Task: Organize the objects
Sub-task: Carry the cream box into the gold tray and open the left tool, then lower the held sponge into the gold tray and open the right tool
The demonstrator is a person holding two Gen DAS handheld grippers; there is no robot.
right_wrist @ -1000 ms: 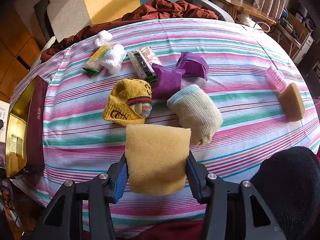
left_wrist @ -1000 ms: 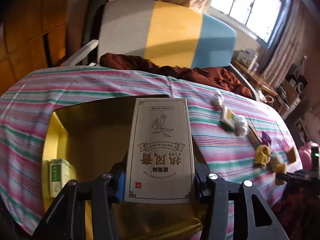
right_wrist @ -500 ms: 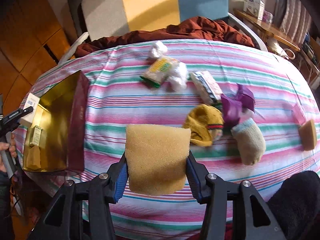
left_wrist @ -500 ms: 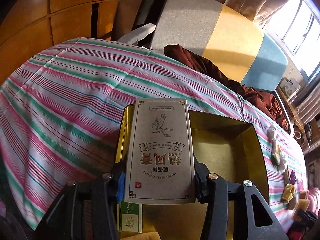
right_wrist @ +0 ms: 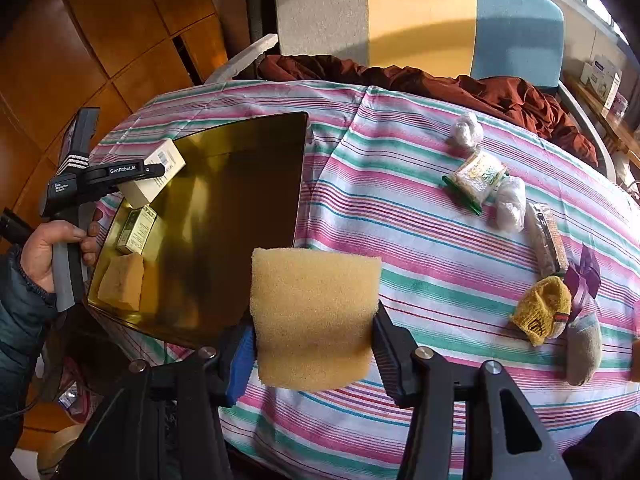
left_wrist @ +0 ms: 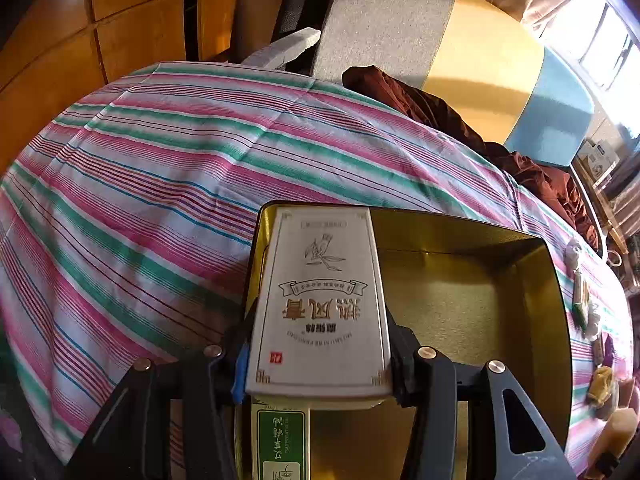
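My left gripper has a white carton with printed characters between its pads. They still touch it, and the jaws are opening. The carton hangs over the left inner corner of the gold-lined box, above a small green carton lying inside. My right gripper is shut on a yellow sponge, just right of the gold box. In the right wrist view a second sponge and the green carton lie in the box, and the white carton hangs above them.
A striped cloth covers the table. At the right lie a yellow sock, a cream sock, a purple piece, snack packets and white wads. Behind, a brown cloth lies on a chair. A hand holds the left tool.
The left gripper carried the white carton to the gold box's left end and sank toward it. The right gripper moved left with the sponge, from the socks to the box's edge.
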